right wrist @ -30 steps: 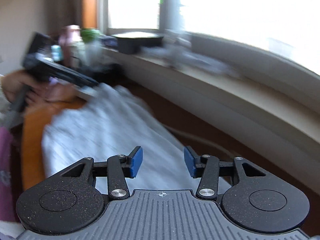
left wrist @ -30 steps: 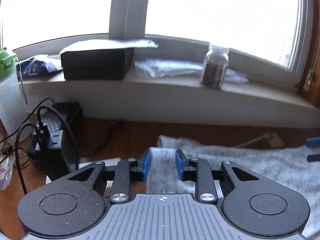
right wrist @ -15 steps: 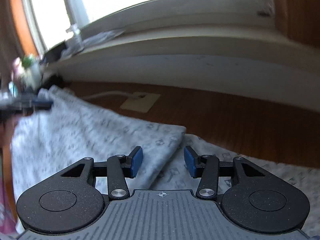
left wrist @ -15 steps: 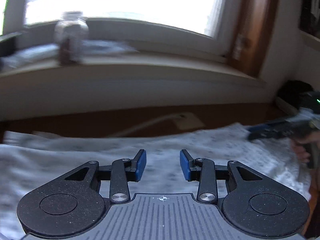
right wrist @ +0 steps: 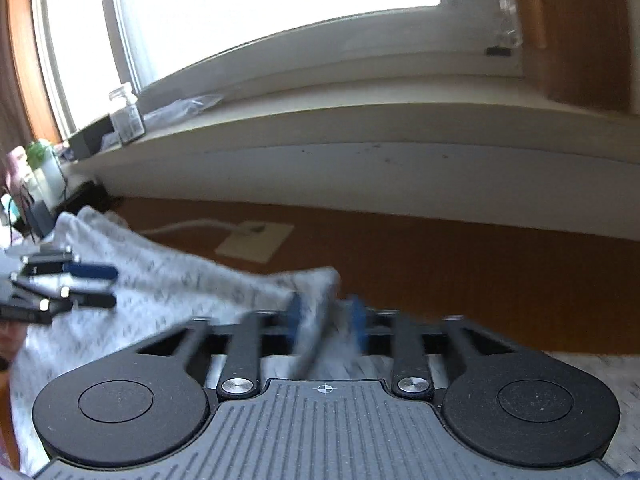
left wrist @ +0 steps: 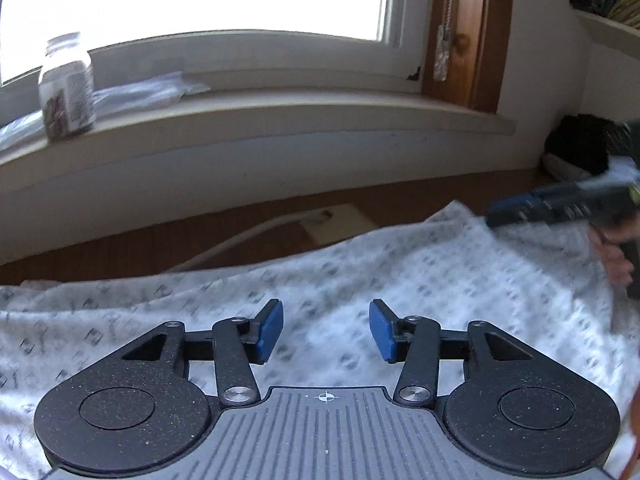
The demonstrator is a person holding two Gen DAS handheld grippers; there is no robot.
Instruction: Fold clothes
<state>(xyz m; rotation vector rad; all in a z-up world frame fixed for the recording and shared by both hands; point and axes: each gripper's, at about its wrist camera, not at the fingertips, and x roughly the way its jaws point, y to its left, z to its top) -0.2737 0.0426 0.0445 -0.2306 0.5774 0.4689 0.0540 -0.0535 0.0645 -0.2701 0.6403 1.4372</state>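
A wooden counter (left wrist: 120, 248) runs below a bright window with a deep sill (left wrist: 280, 112). Across the counter lies a white garment with a small grey print (left wrist: 440, 280), spread wide and reaching under both tools. The left hand-held gripper (left wrist: 326, 330) hovers over the middle of the cloth with its blue pads spread apart, nothing between them. The right hand-held gripper (right wrist: 326, 322), blurred, sits at the garment's raised corner, which bunches up between its blue pads; whether they fully pinch the cloth cannot be told. A glass jar (left wrist: 68, 88) stands on the sill.
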